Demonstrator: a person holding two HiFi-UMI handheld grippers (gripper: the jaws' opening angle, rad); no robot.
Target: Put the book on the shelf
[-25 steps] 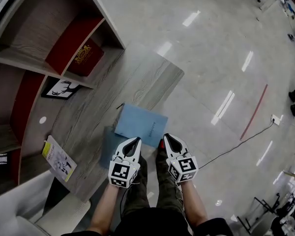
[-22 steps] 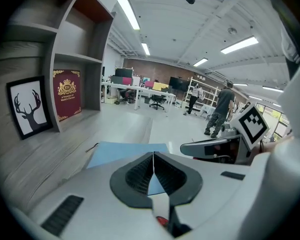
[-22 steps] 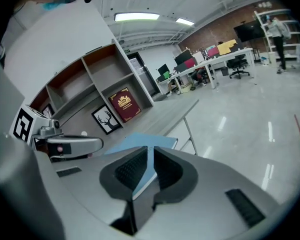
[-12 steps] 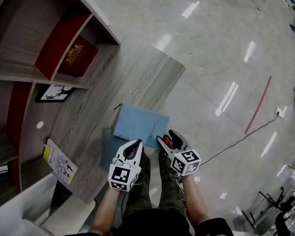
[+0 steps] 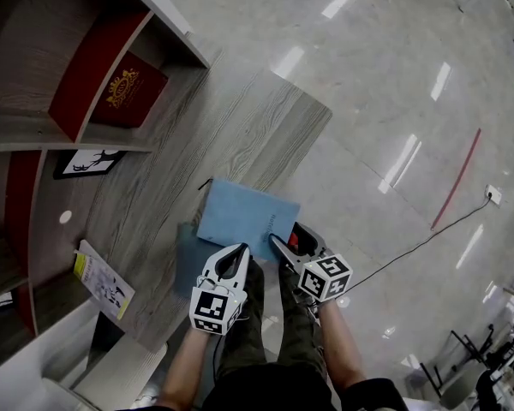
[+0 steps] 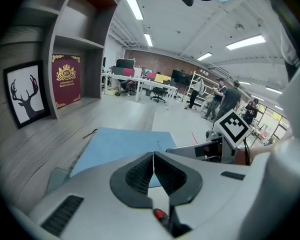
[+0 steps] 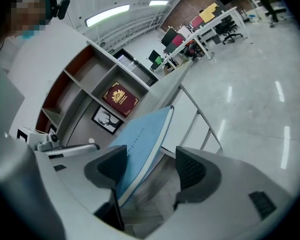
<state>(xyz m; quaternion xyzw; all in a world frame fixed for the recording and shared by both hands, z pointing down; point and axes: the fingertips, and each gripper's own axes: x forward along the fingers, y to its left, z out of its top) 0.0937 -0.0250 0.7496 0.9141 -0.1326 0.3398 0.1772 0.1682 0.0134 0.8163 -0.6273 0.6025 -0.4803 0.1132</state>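
A light blue book (image 5: 247, 217) lies flat on the wooden table (image 5: 257, 127), its near corner past the table's edge. My right gripper (image 5: 289, 237) is rolled on its side at that corner. Its jaws have just been opening and stand wide, with the book's edge (image 7: 140, 134) between the pads, nearer one pad and not pressed. My right gripper (image 7: 150, 166) is open. My left gripper (image 5: 236, 252) hangs shut and empty just short of the book's near edge (image 6: 120, 144). Seen from the left gripper (image 6: 153, 159), the pads meet. The shelf (image 5: 34, 127) stands at the far left.
A red book (image 5: 124, 88) leans in one shelf cubby, and a framed deer picture (image 5: 90, 163) stands below it. A yellow-and-white booklet (image 5: 103, 279) lies at the table's near left. A darker blue sheet (image 5: 187, 259) sticks out under the book. A cable (image 5: 411, 251) crosses the glossy floor.
My right gripper rolled onto its side, went from shut to wide open, and came down around the book's near corner. My left gripper sank a little and stayed shut.
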